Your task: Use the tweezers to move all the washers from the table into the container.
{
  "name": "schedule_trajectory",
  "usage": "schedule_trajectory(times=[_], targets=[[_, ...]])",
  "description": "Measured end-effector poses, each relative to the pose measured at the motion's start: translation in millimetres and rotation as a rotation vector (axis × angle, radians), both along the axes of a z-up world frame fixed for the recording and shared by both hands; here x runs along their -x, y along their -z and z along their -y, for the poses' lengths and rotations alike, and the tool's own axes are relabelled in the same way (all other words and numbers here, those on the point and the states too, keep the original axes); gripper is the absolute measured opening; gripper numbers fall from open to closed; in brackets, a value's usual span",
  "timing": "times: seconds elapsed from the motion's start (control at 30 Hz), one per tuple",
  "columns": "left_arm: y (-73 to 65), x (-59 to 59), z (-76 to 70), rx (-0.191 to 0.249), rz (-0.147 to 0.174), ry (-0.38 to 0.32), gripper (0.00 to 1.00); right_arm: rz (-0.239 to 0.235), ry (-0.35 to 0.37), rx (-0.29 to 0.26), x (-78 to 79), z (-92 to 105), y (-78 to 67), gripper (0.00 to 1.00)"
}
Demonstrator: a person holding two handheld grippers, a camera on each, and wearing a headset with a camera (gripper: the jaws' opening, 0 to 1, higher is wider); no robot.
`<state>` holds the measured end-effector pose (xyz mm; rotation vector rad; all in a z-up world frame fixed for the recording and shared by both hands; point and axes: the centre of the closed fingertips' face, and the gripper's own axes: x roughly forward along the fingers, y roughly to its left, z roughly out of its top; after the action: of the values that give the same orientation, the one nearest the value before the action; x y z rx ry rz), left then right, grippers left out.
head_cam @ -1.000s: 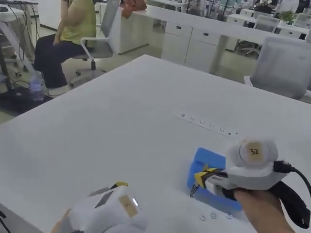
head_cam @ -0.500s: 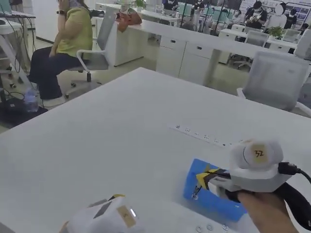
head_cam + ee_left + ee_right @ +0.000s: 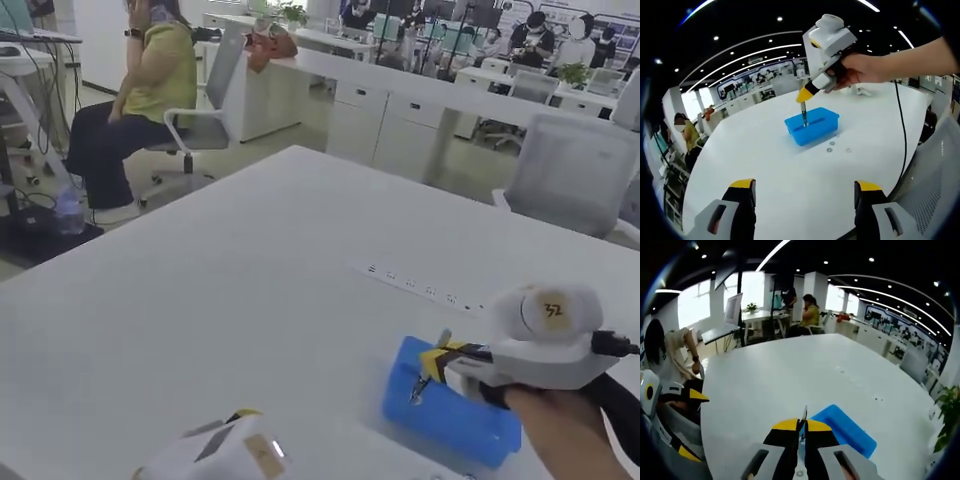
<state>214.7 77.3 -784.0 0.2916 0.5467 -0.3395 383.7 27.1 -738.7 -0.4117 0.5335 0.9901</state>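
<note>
Presently the right gripper (image 3: 804, 96) has its yellow-tipped jaws pressed together on the thin metal tweezers (image 3: 804, 114). The tweezers point down into the blue rectangular plastic container (image 3: 812, 125), with their tips inside its rim. Whether they carry anything is too small to tell. A few small metal washers (image 3: 830, 149) lie on the white table (image 3: 250, 270) just beside the container, at about its five o'clock in the left gripper view. The left gripper (image 3: 805, 192) hovers well apart from the container, at its six o'clock, jaws spread wide with nothing between them.
</note>
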Motion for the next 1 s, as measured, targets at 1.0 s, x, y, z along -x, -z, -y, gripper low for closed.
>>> schedule_trajectory(times=[1.0], targets=[[6.7,1.3,-0.3,-0.038,-0.026,0.009,0.81,-0.074,0.224,-0.029,-68.5,18.2,47.3,0.0]])
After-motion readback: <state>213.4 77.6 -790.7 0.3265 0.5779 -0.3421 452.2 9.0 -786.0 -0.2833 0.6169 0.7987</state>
